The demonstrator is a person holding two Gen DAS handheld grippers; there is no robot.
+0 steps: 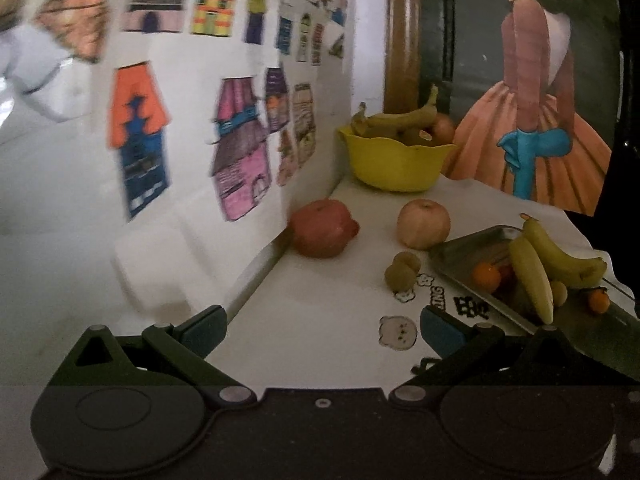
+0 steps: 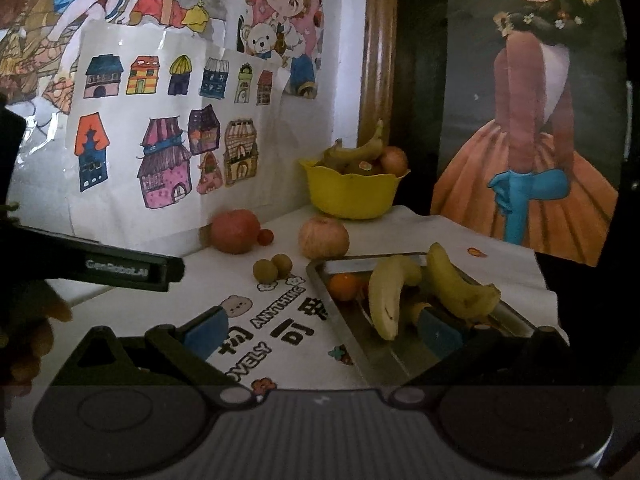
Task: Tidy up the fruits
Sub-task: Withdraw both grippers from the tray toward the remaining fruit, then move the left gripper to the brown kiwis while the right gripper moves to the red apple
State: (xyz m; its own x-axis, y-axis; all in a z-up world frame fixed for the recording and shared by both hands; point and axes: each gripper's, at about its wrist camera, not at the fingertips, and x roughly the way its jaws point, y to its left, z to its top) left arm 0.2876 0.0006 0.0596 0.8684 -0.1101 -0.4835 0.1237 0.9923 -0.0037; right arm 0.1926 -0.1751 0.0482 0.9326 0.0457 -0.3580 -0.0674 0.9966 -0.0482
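**Fruit spread over a white table, both grippers empty**

We hold the left gripper [image 1: 322,326] and right gripper [image 2: 324,326] over the table [image 1: 320,288], fingers spread wide, gripping nothing. A yellow bowl [image 1: 394,164] of fruit stands in the far corner. At right, a metal tray [image 2: 360,336] carries two bananas [image 2: 386,300] and an orange [image 2: 345,286]. Between them lie two apples [image 1: 423,223], then two small green fruits [image 1: 401,270].

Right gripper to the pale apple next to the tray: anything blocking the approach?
Nothing visible blocks it. The right gripper is open and empty above the printed cloth, and the apple sits beyond on bare cloth. The two small green fruits lie left of that line, the tray corner just right.
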